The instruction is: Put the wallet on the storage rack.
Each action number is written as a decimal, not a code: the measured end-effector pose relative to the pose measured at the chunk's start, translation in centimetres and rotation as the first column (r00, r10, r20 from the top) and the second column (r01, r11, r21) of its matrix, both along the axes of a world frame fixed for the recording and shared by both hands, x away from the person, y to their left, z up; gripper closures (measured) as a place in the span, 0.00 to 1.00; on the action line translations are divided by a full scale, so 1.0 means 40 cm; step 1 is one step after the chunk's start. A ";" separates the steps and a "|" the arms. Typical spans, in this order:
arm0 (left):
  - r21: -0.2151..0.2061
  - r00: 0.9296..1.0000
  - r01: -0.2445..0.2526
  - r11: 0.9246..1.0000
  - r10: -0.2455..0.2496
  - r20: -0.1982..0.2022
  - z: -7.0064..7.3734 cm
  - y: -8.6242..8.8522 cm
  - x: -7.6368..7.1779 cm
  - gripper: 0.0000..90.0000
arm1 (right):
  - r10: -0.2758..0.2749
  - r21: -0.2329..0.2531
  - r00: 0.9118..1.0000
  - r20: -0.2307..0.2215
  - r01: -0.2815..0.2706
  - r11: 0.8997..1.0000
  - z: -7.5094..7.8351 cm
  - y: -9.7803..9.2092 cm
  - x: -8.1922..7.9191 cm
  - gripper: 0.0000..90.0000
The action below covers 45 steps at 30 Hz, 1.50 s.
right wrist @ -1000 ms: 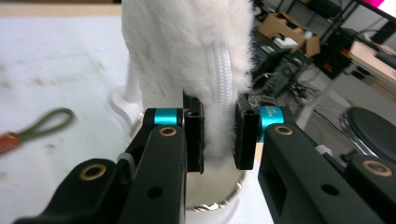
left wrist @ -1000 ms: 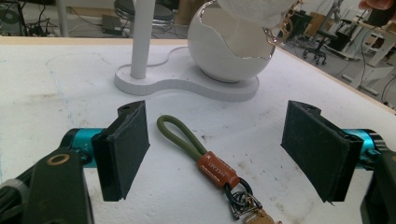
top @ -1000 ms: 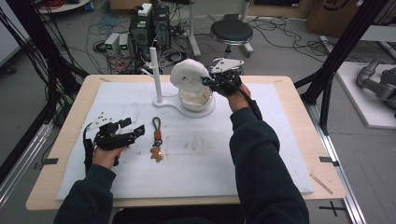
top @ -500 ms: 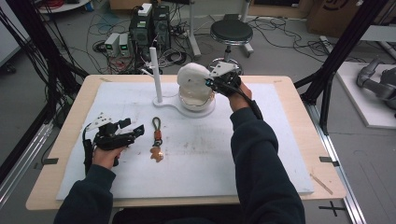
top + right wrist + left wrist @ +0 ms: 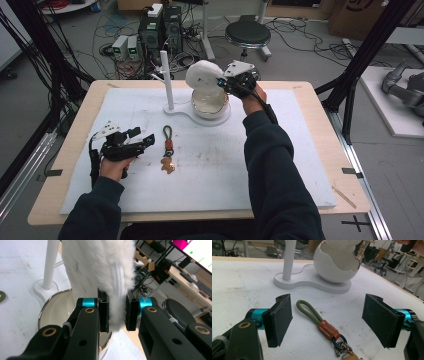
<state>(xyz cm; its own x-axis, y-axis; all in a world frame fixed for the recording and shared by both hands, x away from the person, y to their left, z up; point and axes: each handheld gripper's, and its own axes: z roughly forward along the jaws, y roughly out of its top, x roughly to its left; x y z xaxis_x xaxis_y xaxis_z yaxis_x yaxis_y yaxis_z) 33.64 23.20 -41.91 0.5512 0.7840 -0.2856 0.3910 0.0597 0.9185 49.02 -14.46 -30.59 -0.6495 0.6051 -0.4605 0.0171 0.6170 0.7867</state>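
The right tool point(image 5: 117, 315) pinches a fluffy white pouch point(image 5: 100, 272) above the glossy egg-shaped bowl point(image 5: 210, 102); the left tool point(image 5: 327, 325) gapes wide, empty, around an olive keychain loop point(image 5: 308, 311).

Stool: point(image 5: 247, 34) standing on the floor beyond the tabletop point(image 5: 310, 115).
Power boxes: point(image 5: 161, 27) sitting among cables behind the far edge.

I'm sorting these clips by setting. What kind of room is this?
Most likely a robotics or data-collection lab, not a home. Black frame struts stand around the table, electronics boxes with loose cables sit on the floor behind it, and part of a grey robot arm lies on a bench at the right.
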 end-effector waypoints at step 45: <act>-0.005 1.000 0.001 1.000 -0.001 -0.005 -0.002 0.002 -0.002 0.27 | 0.024 -0.258 1.000 -0.005 -0.024 0.966 -0.020 0.041 0.015 0.87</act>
<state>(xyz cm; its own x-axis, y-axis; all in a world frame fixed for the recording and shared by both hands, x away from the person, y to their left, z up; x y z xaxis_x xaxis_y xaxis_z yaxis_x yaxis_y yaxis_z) 33.58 23.30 -42.00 0.5503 0.7821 -0.2925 0.3961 0.0639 0.9160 49.62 -12.82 -31.38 -0.6634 0.4503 -0.5976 0.0014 0.7994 0.6008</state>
